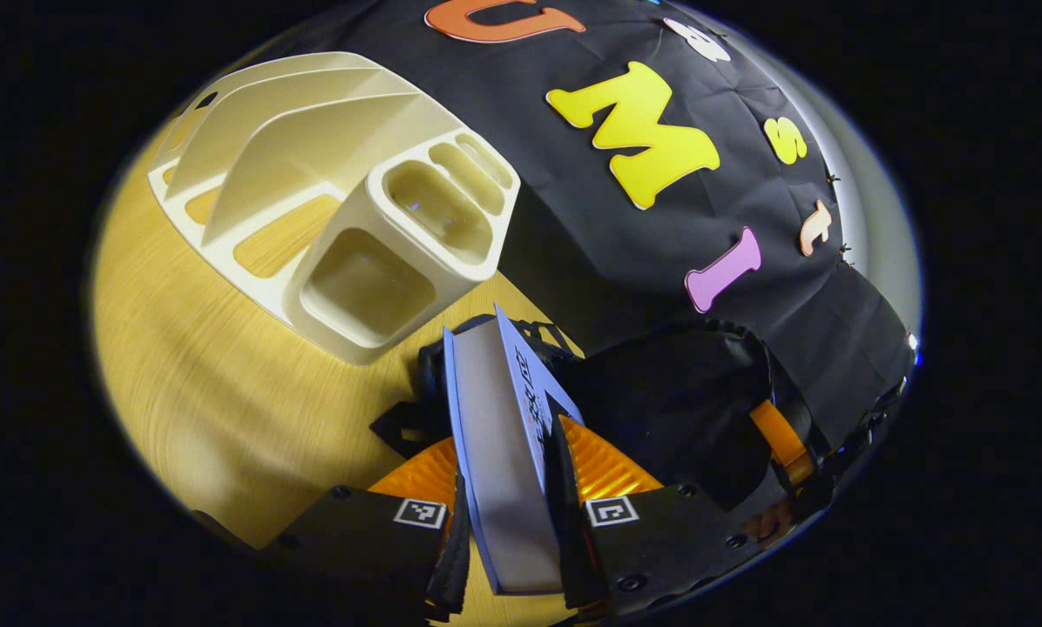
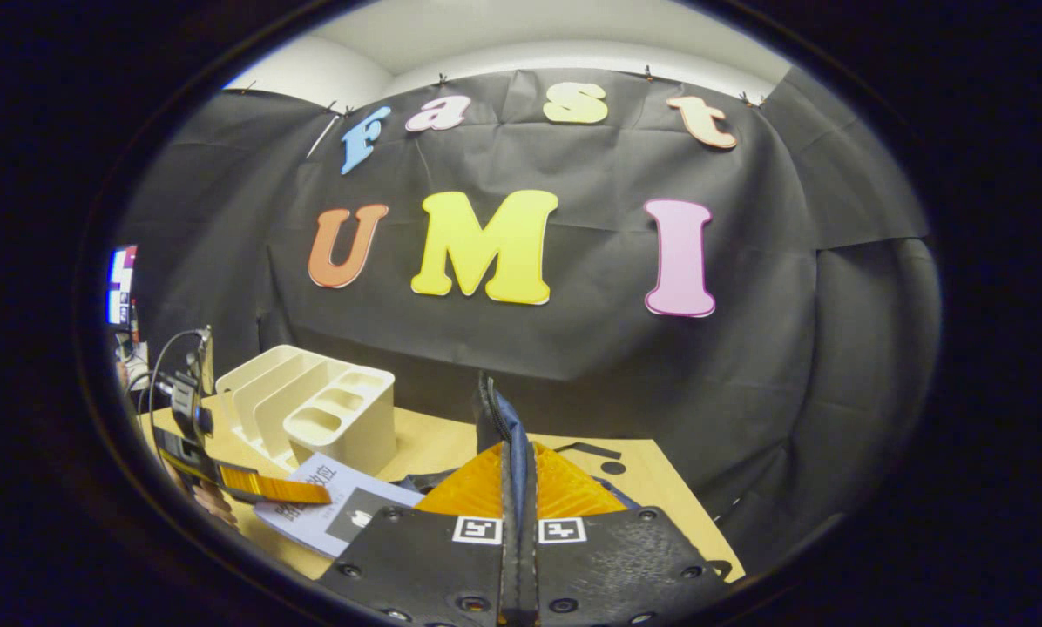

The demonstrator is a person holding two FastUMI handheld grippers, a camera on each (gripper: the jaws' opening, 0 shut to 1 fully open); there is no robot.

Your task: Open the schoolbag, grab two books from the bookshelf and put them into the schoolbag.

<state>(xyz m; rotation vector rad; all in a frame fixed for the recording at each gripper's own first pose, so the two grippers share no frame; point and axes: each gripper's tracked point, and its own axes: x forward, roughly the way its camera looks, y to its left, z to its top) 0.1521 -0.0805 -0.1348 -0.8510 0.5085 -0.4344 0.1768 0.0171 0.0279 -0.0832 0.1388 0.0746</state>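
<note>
Book (image 1: 504,435) clamped in left gripper (image 1: 508,522) above open schoolbag (image 1: 686,409).

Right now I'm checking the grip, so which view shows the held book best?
The left gripper view: the book stands edge-on between the left gripper fingers, over the open schoolbag. The right gripper view shows it smaller and farther off, cover up, low on the left.
</note>
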